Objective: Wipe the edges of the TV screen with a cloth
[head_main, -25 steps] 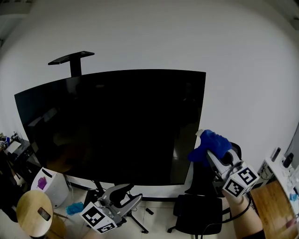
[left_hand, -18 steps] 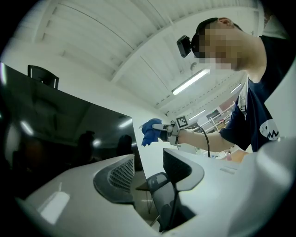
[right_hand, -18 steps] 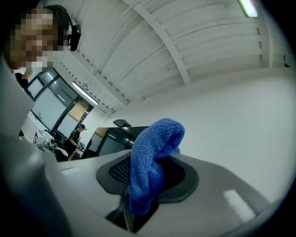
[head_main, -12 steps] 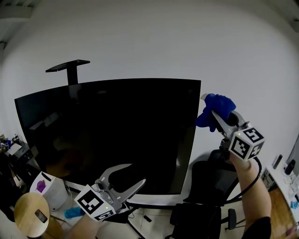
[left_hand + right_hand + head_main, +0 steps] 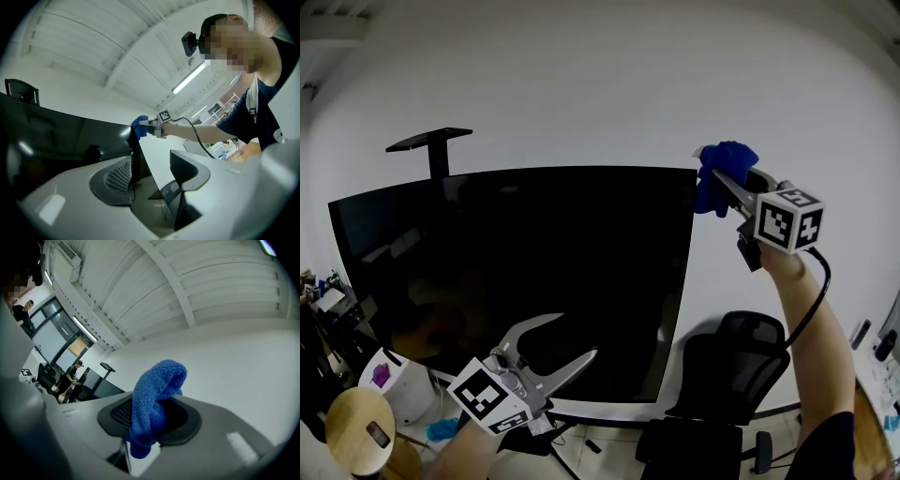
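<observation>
Nearest, low in the head view, the left claw [image 5: 578, 335] stands with its grey jaws wide apart, having just been opening, and nothing lies between them. Just beyond its tips is the lower part of the large black flat TV screen [image 5: 516, 262]. To that claw's right, below the other claw, stands a black office chair [image 5: 736, 361]. Raised high, the right claw [image 5: 719, 176] is clamped on a bunched blue terry cloth [image 5: 727, 157]. The cloth protrudes past its tips to the screen's upper right corner; actual contact there cannot be told. Behind everything lies a plain white wall [image 5: 581, 84].
</observation>
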A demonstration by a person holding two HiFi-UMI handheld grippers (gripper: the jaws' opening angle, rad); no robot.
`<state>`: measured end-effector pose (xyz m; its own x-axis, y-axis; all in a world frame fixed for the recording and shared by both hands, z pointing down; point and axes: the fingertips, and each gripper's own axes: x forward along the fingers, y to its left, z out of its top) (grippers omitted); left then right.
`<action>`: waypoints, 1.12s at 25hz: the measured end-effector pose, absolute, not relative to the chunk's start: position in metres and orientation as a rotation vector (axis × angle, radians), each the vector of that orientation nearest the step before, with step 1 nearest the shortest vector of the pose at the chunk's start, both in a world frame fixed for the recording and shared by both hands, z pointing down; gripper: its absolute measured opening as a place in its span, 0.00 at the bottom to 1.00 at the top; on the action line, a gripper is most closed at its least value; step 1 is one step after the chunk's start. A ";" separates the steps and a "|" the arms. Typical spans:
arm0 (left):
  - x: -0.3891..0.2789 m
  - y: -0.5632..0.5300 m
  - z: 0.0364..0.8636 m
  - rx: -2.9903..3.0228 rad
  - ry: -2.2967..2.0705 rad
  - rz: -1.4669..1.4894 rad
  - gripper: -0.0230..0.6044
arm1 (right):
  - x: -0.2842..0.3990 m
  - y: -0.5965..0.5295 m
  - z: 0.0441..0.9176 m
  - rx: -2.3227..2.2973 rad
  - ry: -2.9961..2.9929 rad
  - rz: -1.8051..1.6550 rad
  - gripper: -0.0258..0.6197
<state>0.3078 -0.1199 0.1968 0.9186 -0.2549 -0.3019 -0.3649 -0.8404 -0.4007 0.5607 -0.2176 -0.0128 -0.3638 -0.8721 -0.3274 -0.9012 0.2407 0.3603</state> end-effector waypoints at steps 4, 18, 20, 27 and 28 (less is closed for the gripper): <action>0.322 -0.119 0.207 -2.629 0.444 0.305 0.41 | 0.555 -0.230 -0.002 -1.636 2.499 0.675 0.26; 0.337 -0.138 0.258 -2.715 0.463 0.216 0.41 | 0.552 -0.243 0.067 -1.498 2.580 0.485 0.26; 0.337 -0.139 0.265 -2.730 0.468 0.212 0.41 | 0.552 -0.243 0.078 -1.510 2.581 0.483 0.26; 0.340 -0.138 0.292 -2.765 0.482 0.186 0.41 | 0.555 -0.243 0.129 -1.551 2.593 0.433 0.26; 0.340 -0.137 0.296 -2.772 0.483 0.181 0.41 | 0.555 -0.243 0.136 -1.556 2.594 0.420 0.26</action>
<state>0.3399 -0.1372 0.2957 0.9347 -0.3080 -0.1772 -0.3486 -0.8914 -0.2897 0.5550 -0.2428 0.1362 -0.4778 -0.8519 -0.2146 -0.8761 0.4439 0.1882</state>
